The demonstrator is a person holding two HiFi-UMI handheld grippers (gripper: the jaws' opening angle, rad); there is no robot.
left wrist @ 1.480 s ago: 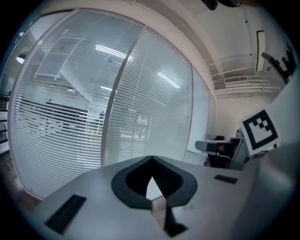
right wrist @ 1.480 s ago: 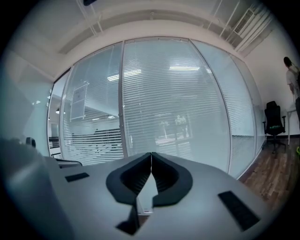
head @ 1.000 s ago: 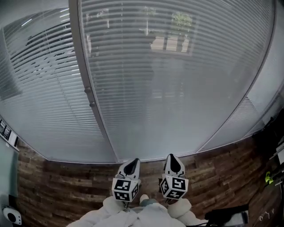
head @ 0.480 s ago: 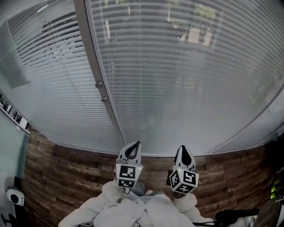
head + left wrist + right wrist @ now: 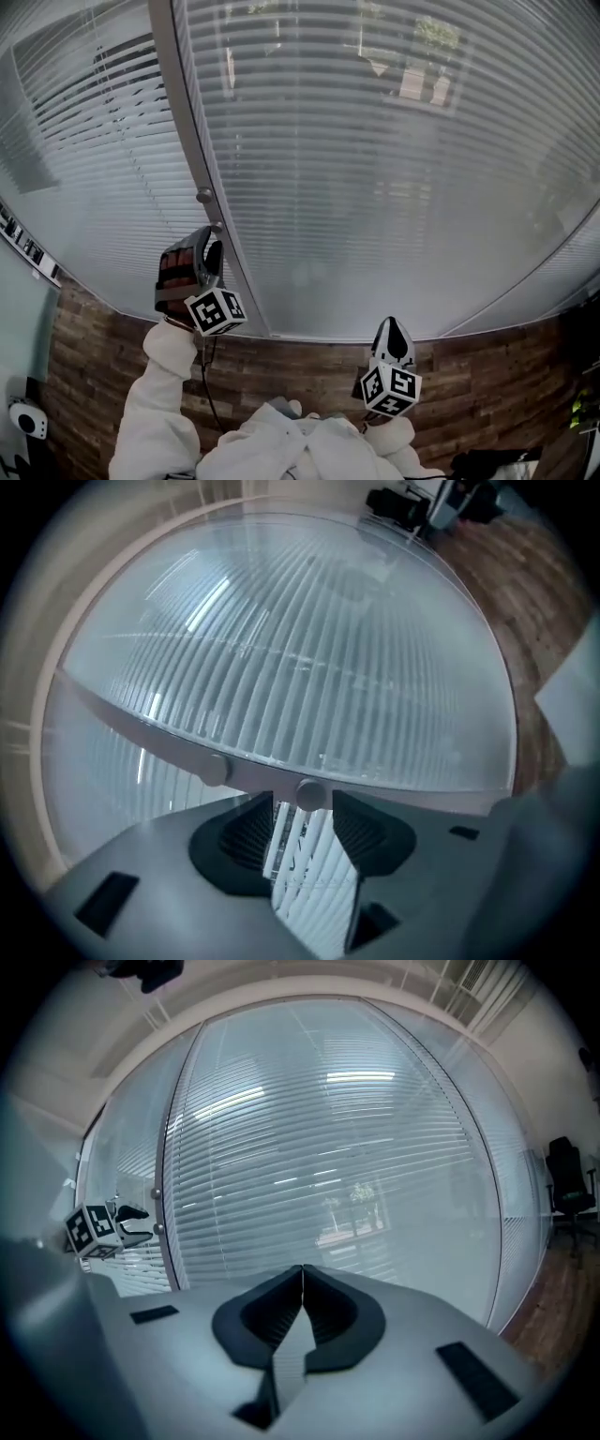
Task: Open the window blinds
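Left gripper (image 5: pixel 210 247) raised, jaws opening, knob (image 5: pixel 309 794) beyond

My left gripper (image 5: pixel 211 246) is pointing at the grey post (image 5: pixel 183 112). Its jaws have just been opening, and nothing is sitting between them. The lower knob (image 5: pixel 217 228) is sticking out of the post just past my tips, with the upper knob (image 5: pixel 202 195) beside it. The glass wall (image 5: pixel 394 187) is blocking the way ahead. Open air is lying above the wood floor (image 5: pixel 103 375).
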